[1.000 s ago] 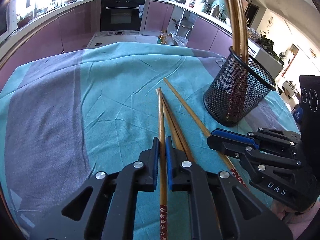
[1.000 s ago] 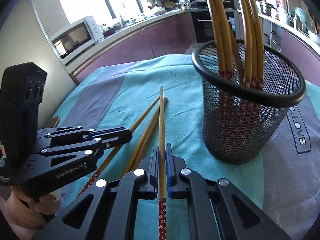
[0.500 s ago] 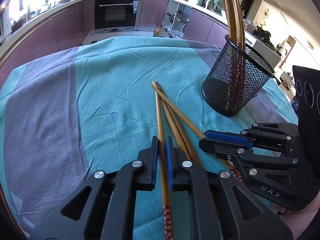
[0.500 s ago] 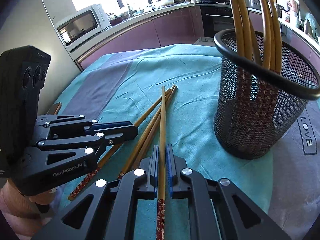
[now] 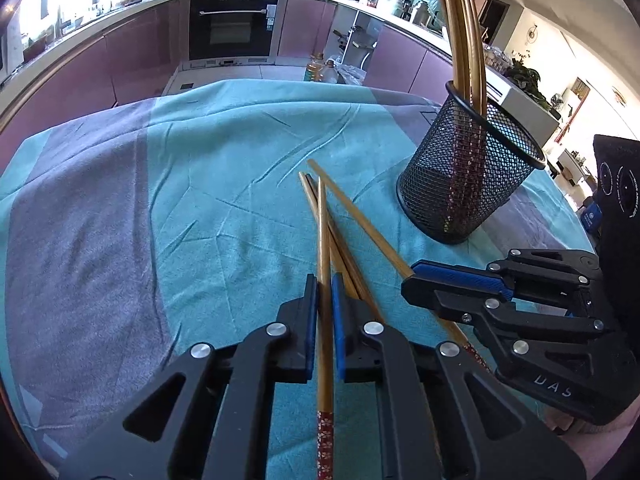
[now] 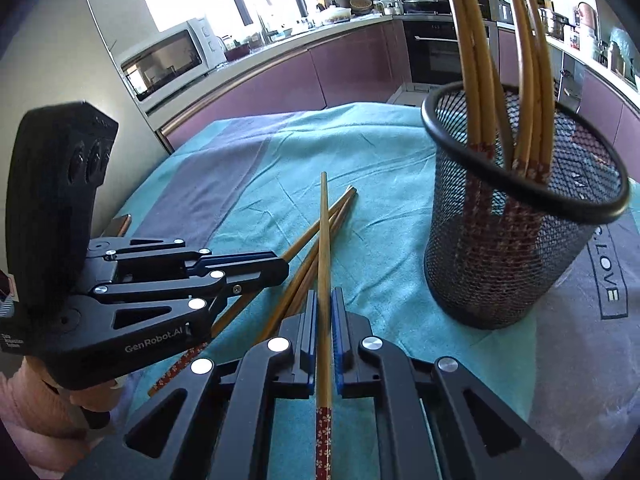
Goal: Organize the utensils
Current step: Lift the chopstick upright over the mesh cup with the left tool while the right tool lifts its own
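Note:
My left gripper (image 5: 324,280) is shut on a wooden chopstick (image 5: 323,240) with a red patterned end, tip pointing forward. My right gripper (image 6: 325,300) is shut on another such chopstick (image 6: 325,240). Both are held just above the teal cloth. More chopsticks (image 5: 360,224) lie loose on the cloth under them; they also show in the right wrist view (image 6: 296,252). A black mesh holder (image 5: 468,184) with several chopsticks upright in it stands to the right; it also shows in the right wrist view (image 6: 516,240). The right gripper shows in the left wrist view (image 5: 440,280), the left gripper in the right wrist view (image 6: 256,264).
The table carries a teal and grey cloth (image 5: 200,200). Purple kitchen cabinets and an oven (image 5: 234,24) stand beyond the far edge. A microwave (image 6: 168,60) sits on the counter at the left.
Both grippers have lifted and drawn back a little with their chopsticks. The mesh holder now sits farther away in both views.

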`<action>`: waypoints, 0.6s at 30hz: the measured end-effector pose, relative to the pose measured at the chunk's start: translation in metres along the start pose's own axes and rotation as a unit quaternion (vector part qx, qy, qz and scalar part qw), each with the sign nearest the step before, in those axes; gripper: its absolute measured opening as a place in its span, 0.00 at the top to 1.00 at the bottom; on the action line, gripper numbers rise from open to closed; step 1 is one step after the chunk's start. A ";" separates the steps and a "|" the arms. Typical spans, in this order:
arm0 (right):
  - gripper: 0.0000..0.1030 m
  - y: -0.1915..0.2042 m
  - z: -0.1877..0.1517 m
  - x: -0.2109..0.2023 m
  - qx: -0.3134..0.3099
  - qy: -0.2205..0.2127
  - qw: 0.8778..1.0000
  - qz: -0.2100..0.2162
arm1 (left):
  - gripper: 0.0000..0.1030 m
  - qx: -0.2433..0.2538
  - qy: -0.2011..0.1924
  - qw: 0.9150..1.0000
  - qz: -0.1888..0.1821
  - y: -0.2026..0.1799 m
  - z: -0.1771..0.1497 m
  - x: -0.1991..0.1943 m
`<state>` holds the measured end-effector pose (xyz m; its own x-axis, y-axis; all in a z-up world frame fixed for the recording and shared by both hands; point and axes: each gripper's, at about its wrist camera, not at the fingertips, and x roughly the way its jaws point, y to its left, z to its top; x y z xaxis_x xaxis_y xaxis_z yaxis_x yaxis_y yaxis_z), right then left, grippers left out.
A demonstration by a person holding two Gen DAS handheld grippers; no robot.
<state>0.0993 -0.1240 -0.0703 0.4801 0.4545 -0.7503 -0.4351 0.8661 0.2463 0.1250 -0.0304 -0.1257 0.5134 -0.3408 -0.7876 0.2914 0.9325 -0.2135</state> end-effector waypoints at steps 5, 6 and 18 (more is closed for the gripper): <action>0.94 -0.001 -0.002 -0.013 -0.004 -0.012 1.000 0.008 | 0.92 0.002 -0.016 1.000 0.000 -0.004 -0.001 -0.013; 0.94 -0.002 -0.001 -0.014 -0.005 -0.013 1.000 0.009 | 0.92 0.002 -0.018 1.000 0.000 -0.006 -0.001 -0.015; 0.94 -0.006 -0.006 -0.056 -0.016 -0.053 0.998 0.018 | 0.92 0.012 -0.057 0.998 -0.016 -0.022 -0.003 -0.053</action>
<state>0.0705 -0.1556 -0.0330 0.5411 0.5059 -0.6718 -0.4772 0.8425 0.2500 0.0891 -0.0320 -0.0810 0.5914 -0.3839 -0.7091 0.3284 0.9178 -0.2231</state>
